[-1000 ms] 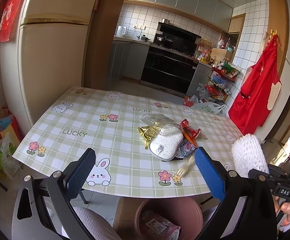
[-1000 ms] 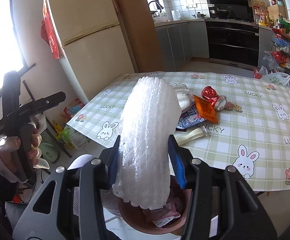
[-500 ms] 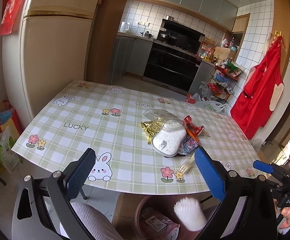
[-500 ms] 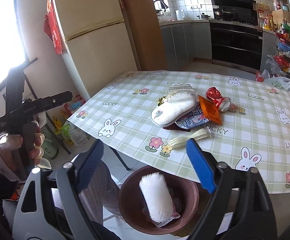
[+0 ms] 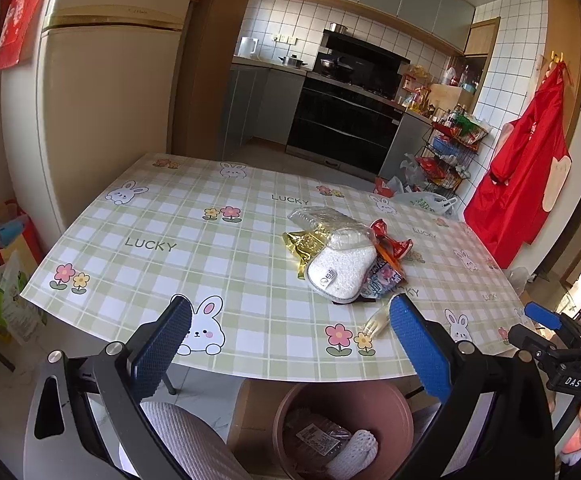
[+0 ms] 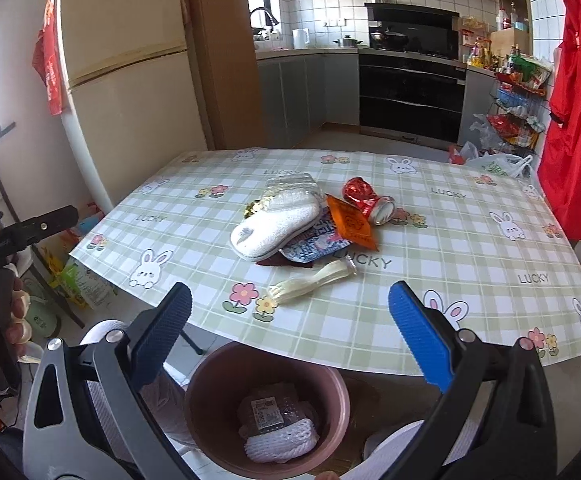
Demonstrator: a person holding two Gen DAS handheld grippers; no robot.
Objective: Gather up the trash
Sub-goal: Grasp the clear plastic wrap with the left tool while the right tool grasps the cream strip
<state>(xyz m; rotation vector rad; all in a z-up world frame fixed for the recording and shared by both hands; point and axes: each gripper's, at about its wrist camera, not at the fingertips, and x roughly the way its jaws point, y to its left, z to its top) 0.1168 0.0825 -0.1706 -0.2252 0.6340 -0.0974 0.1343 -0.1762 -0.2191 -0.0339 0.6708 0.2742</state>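
Observation:
A pile of trash lies mid-table: a white padded pouch point(image 5: 340, 272) point(image 6: 276, 226), a gold wrapper point(image 5: 304, 242), a crushed red can point(image 6: 366, 198), an orange packet point(image 6: 350, 226) and a printed wrapper point(image 6: 314, 246). A pale plastic fork sleeve point(image 6: 310, 282) lies nearer the front edge. A brown bin point(image 6: 218, 384) point(image 5: 370, 396) below the table edge holds a white foam net point(image 6: 280, 440) point(image 5: 354, 452) and a labelled packet point(image 6: 268, 410). My left gripper point(image 5: 290, 344) and right gripper point(image 6: 290, 330) are open and empty, above the bin, short of the table.
The checked tablecloth table point(image 5: 162, 240) fills the middle. A fridge point(image 5: 102, 112) stands left, an oven point(image 5: 346, 128) behind, a red apron point(image 5: 526, 184) right. Bags sit on the floor at left point(image 5: 6, 296). A white chair seat point(image 5: 186, 444) is beside the bin.
My right gripper opened and let go of the white foam net, which fell into the bin and settled on its side. Both grippers rose slightly.

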